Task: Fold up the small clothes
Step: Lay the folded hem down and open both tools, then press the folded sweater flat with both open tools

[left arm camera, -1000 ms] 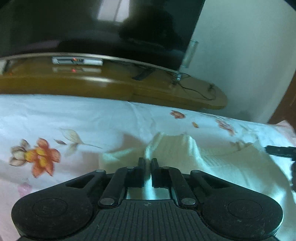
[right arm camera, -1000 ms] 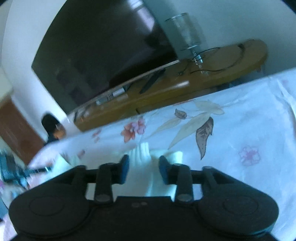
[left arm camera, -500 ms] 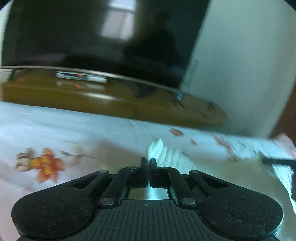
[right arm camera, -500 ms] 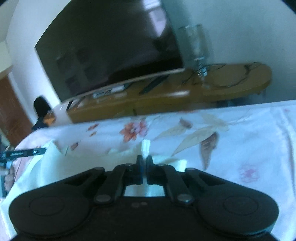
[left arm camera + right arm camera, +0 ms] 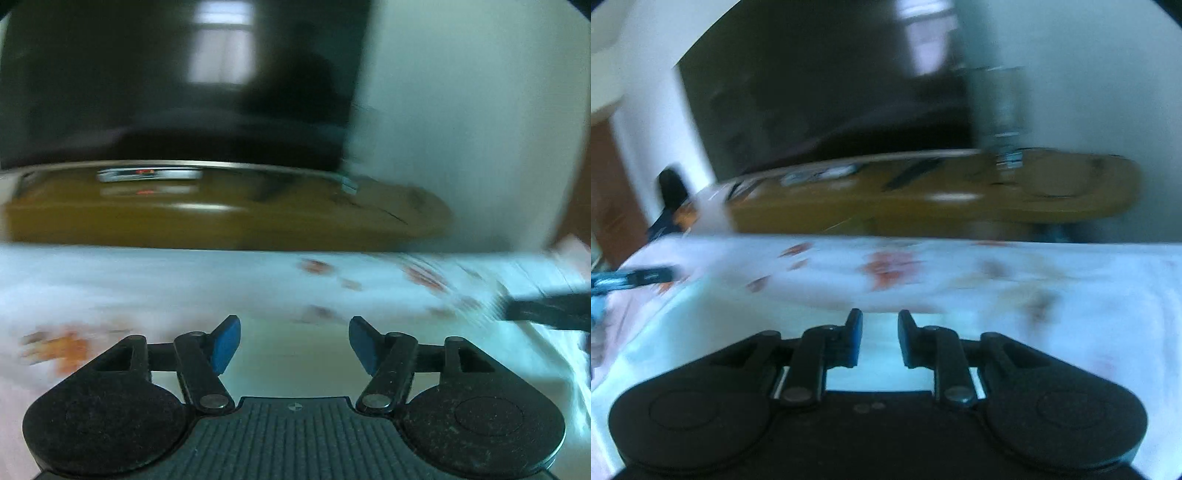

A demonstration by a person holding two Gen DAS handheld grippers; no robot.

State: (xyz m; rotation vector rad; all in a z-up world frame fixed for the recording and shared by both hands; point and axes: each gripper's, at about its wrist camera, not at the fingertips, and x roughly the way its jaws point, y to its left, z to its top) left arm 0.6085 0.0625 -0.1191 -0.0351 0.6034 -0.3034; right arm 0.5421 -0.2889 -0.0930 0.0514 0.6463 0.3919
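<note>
A pale cream garment (image 5: 295,350) lies flat on the flowered bed sheet (image 5: 110,288), right under my left gripper (image 5: 294,338), which is open and empty with its blue pads wide apart. In the right wrist view the same garment (image 5: 738,317) spreads below my right gripper (image 5: 880,338), whose jaws stand partly open with nothing between them. The right gripper's tip shows at the right edge of the left wrist view (image 5: 546,308). Both views are blurred by motion.
A brown wooden TV cabinet (image 5: 221,218) with a large dark TV (image 5: 166,81) stands beyond the bed's far edge. A set-top box (image 5: 147,174) sits on it. A white wall (image 5: 461,110) is to the right.
Both grippers were shut on raised folds of the garment half a second ago; both have opened and let go, and the garment now lies flat. Both views shifted with fast motion.
</note>
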